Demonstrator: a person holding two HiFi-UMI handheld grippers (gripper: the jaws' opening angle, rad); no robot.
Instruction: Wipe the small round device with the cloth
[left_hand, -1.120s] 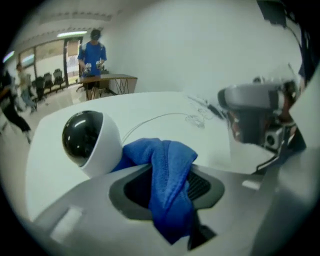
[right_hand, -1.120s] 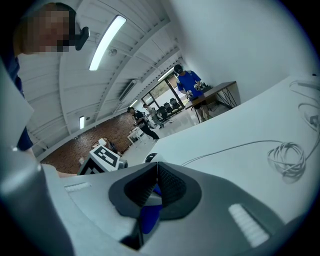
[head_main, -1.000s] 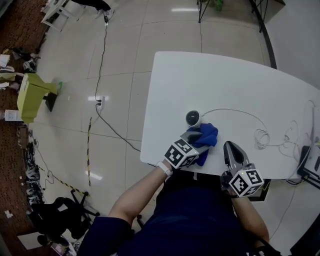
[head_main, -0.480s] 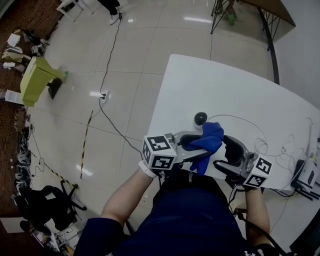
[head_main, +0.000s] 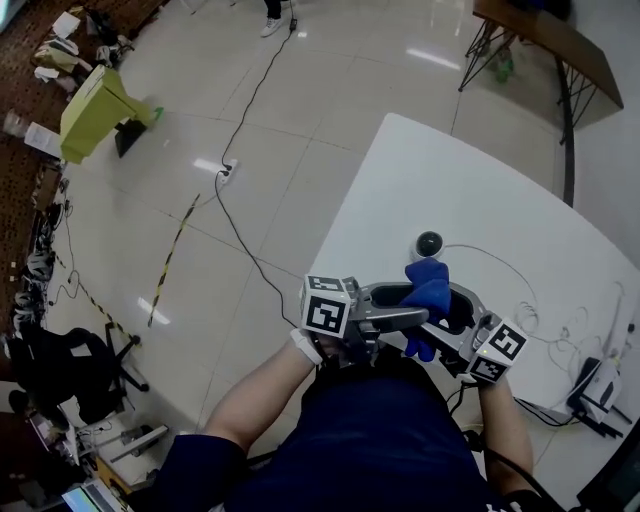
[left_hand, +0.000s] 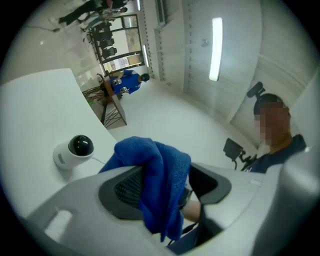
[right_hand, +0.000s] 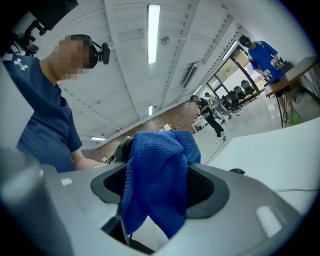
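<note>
Frankly, my left gripper (head_main: 405, 318) and right gripper (head_main: 452, 325) had both just been opening, the blue cloth (head_main: 430, 280) hanging between their jaws, pinched by neither. Draped so loosely, it could have slipped off before reaching the small round device (head_main: 429, 245) on the table (head_main: 470, 190) just beyond.

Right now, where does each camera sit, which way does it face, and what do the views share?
Head view: on the person's head, looking steeply down at the white table, dome camera, both arms, left gripper, right gripper.
Left gripper view: on that gripper, along its just-opening jaws, blue cloth between them; dome camera and the person's shirt beyond.
Right gripper view: on that gripper, along its just-opened jaws, cloth between; shirt beyond.
Shared: all three show the cloth.
</note>
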